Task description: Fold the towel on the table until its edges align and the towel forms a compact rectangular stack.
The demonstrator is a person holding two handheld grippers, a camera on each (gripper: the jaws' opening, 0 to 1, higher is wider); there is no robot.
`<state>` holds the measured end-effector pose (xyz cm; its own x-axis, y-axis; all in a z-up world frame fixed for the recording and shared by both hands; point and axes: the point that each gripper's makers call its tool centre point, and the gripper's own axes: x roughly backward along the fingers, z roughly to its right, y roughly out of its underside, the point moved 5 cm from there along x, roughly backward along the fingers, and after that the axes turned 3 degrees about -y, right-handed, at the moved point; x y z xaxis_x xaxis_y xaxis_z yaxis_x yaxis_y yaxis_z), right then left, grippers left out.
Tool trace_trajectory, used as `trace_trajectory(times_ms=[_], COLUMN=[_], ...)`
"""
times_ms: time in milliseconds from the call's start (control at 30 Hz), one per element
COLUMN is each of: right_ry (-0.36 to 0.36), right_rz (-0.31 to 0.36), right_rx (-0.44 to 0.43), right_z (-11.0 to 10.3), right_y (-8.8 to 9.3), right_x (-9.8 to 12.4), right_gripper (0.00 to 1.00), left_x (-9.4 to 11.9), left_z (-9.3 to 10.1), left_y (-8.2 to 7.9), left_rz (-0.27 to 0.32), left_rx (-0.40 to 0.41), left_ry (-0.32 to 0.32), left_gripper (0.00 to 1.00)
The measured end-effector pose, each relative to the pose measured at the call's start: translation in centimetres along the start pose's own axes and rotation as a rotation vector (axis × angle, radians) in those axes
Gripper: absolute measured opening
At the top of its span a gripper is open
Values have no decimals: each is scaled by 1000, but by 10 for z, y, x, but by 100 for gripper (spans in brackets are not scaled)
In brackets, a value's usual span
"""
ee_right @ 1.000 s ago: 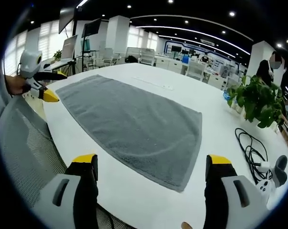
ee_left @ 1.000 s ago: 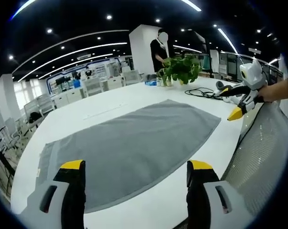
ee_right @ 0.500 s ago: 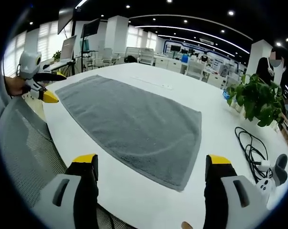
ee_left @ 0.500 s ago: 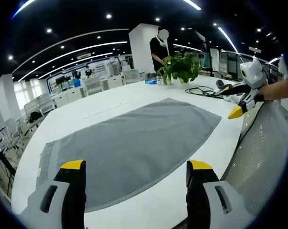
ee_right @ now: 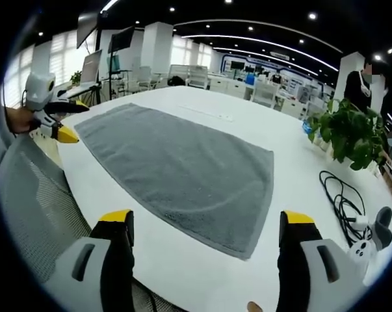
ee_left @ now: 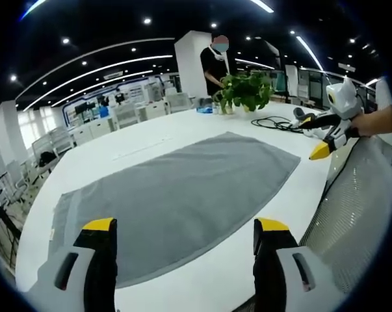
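- The towel (ee_left: 176,195) lies flat on the bench (ee_left: 150,133), long axis running left to right.
- Left gripper (ee_left: 182,237) and right gripper (ee_right: 207,231) hover at opposite near corners, fingers apart, holding nothing.

Left gripper (ee_left: 185,227) and right gripper (ee_right: 207,219), fingers (ee_right: 298,220) spread wide, both held empty.

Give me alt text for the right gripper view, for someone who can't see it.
A grey towel lies spread flat and unfolded on a white table. The right gripper hovers open at its near edge, the left gripper by its far corner. A potted plant and black cable sit to the right.
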<state>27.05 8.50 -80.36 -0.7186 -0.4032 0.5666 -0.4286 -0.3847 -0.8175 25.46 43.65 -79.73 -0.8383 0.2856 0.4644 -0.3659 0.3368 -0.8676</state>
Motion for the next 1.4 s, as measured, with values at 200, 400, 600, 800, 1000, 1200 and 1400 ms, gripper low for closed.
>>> trace_trajectory(times_ms=[200,400,600,800,1000,1200,1400], right_ry=[5,47,82,101,102,81,71], right_rz=[43,85,135,161,151,153,190], right_rx=[-21,-99,-96,-111,-117,-142,-161], right_z=[3,25,52,75,94,108,123], right_y=[-7,-20,-44,-58,-63,-68,-80], right_x=[3,10,11,7,-6,-22,-36], right_gripper=[94,93,92,91,90,87,86], left_x=[-4,-18,-38,-61,-87,-108,-124], left_z=[6,20,35,54,69,82,109], left_y=[1,-18,-52,-80,-93,-100,-101], left_rz=[-25,-7,51,89,80,72,57], left_rx=[-7,-63,-116,-170,-208,-169,-221], left_ry=[49,160,252,325,350,369,429], left_gripper=[90,89,89,89,89,88,88])
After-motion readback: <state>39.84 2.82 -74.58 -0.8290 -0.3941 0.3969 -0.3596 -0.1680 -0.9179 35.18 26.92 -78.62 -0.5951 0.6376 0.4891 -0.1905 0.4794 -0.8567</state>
